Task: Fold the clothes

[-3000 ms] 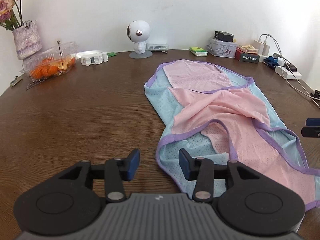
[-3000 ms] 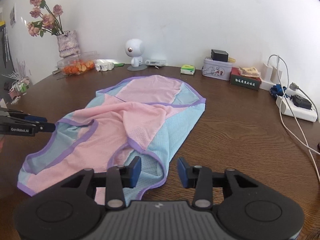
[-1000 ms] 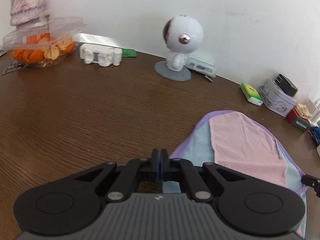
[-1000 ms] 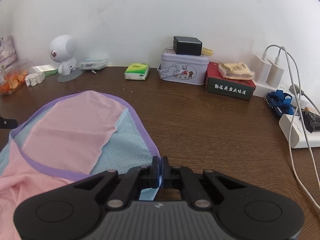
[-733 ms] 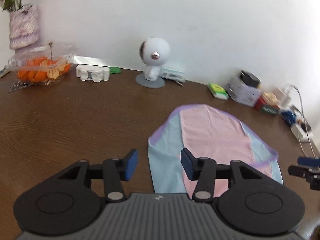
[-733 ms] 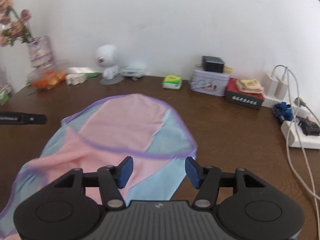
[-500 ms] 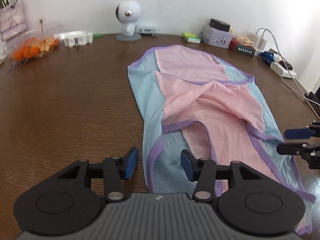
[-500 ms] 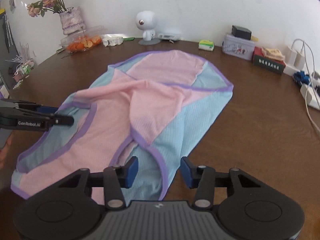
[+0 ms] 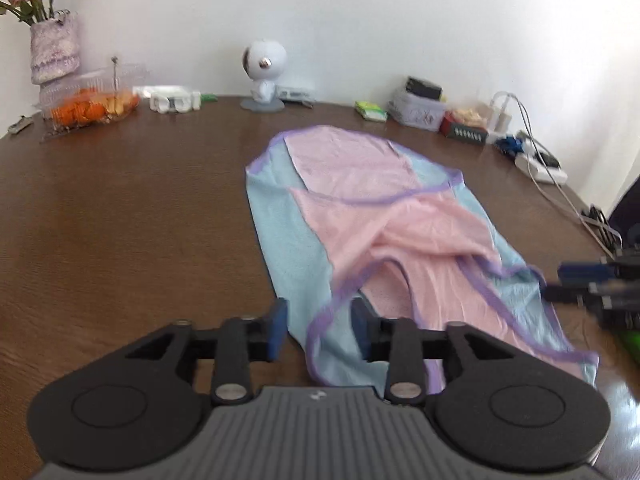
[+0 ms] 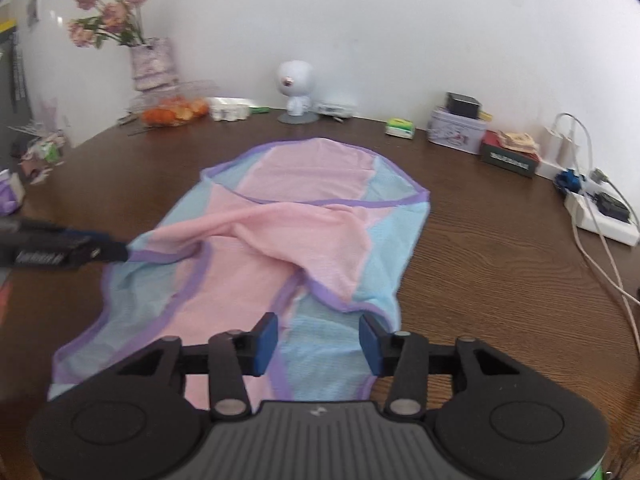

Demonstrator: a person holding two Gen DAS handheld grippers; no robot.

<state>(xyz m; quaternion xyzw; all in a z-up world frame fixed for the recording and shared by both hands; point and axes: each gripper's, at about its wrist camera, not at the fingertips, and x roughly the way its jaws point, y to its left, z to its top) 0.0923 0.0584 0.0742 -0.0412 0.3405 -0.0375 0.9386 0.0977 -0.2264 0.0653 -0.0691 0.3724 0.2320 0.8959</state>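
A round brown wooden table (image 10: pixel 500 264) stood against a white wall (image 10: pixel 360 20). Along its far edge, from left to right: a vase of pink flowers (image 10: pixel 154 62); a clear container of orange fruit (image 10: pixel 176 112); a small white object (image 10: pixel 230 111); a white round-headed figurine on a grey base (image 10: pixel 296 92). Further right lay a green-and-white packet (image 10: pixel 399 127), a pale tin (image 10: pixel 456 130) with a black box (image 10: pixel 463 105) on top, and a dark red box (image 10: pixel 508 156). A white power strip (image 10: pixel 600 220) with plugs and trailing cables (image 10: pixel 592 248) occupied the right edge.
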